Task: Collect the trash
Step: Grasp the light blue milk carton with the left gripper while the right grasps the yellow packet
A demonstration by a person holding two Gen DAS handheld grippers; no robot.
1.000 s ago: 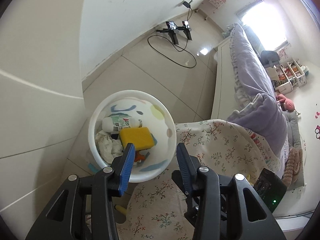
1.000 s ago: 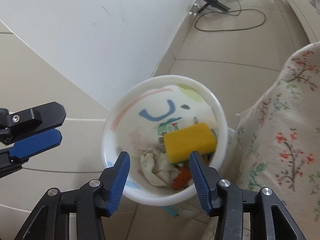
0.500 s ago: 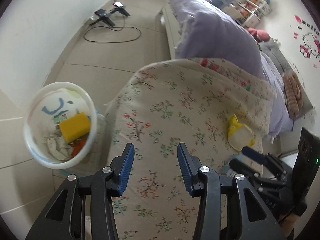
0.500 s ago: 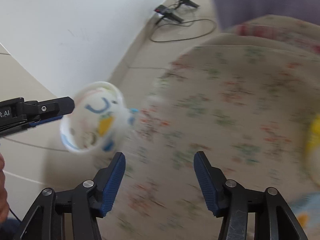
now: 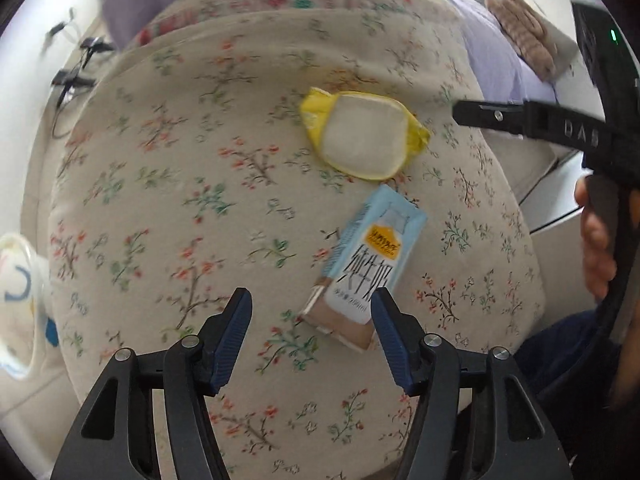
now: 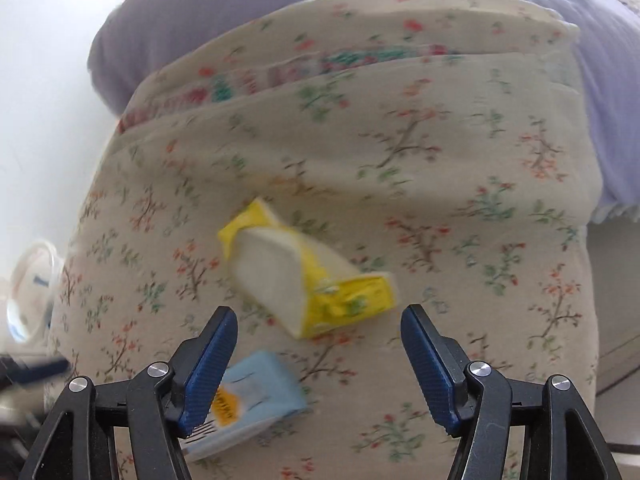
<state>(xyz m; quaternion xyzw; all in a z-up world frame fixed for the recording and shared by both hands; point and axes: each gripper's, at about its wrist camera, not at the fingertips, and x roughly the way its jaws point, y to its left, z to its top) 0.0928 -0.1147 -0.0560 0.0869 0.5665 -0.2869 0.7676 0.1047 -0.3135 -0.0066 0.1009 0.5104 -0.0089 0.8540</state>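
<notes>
A light blue milk carton [image 5: 366,264] lies flat on the floral cushion [image 5: 200,184], and a yellow tissue pack [image 5: 362,136] lies just beyond it. My left gripper [image 5: 312,300] hovers over the carton's near end, its jaws opening, nothing pressed between them. In the right wrist view the tissue pack [image 6: 308,276] sits just ahead of my right gripper [image 6: 320,320], whose jaws are opening and empty. The carton [image 6: 248,400] lies below its left finger. The white trash bin [image 5: 18,296] shows at the left edge. The right gripper's body [image 5: 560,132] reaches in from the right in the left wrist view.
A lilac quilt [image 6: 240,12] is piled behind the cushion. The bin [image 6: 34,292] stands on the floor left of the cushion. A person's hand [image 5: 596,248] grips the right tool. Cables and a black stand [image 5: 76,76] lie on the floor at upper left.
Both grippers swung away from above the bin to over the floral cushion. Their jaws have spread wider. The carton and tissue pack came into view.
</notes>
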